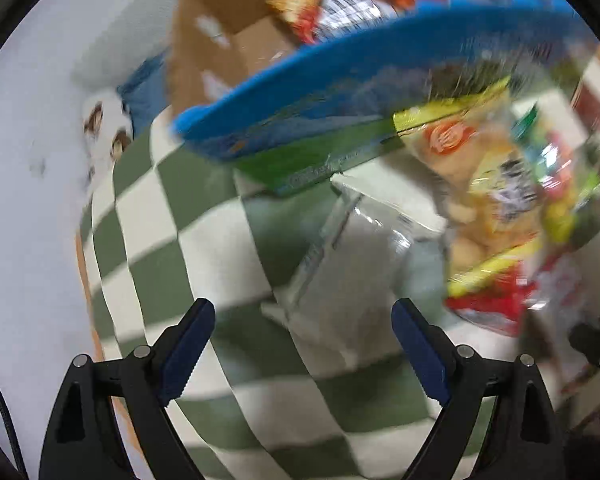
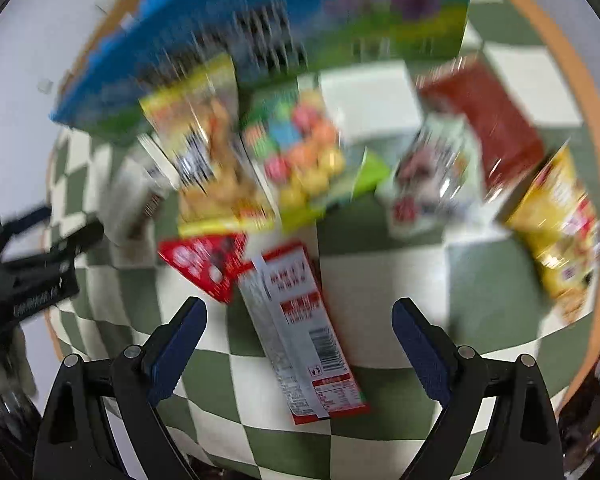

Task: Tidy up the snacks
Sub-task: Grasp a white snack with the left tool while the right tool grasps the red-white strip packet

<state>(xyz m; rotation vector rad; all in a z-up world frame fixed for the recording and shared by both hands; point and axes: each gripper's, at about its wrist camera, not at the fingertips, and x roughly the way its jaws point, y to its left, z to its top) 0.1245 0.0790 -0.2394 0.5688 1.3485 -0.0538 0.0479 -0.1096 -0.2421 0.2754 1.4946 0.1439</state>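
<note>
Both views are motion-blurred. My left gripper (image 1: 304, 344) is open and empty above a clear plastic packet (image 1: 340, 248) on the green-and-white checked cloth (image 1: 156, 248). My right gripper (image 2: 300, 344) is open and empty, its fingers either side of a red-and-white flat snack packet (image 2: 308, 332). Beyond that packet lie a red triangular packet (image 2: 204, 264), a yellow bag of puffed snacks (image 2: 212, 168), a green bag of coloured balls (image 2: 304, 156), a dark red packet (image 2: 488, 120) and a golden chip bag (image 2: 556, 232). The yellow bag also shows in the left wrist view (image 1: 484, 184).
A blue box with a scalloped rim (image 1: 340, 76) stands at the back, also in the right wrist view (image 2: 260, 24). A cardboard box (image 1: 220, 40) behind it holds snack bags (image 1: 332, 4). The left gripper shows at the left of the right wrist view (image 2: 32, 276). The table's orange edge (image 2: 576, 92) curves at right.
</note>
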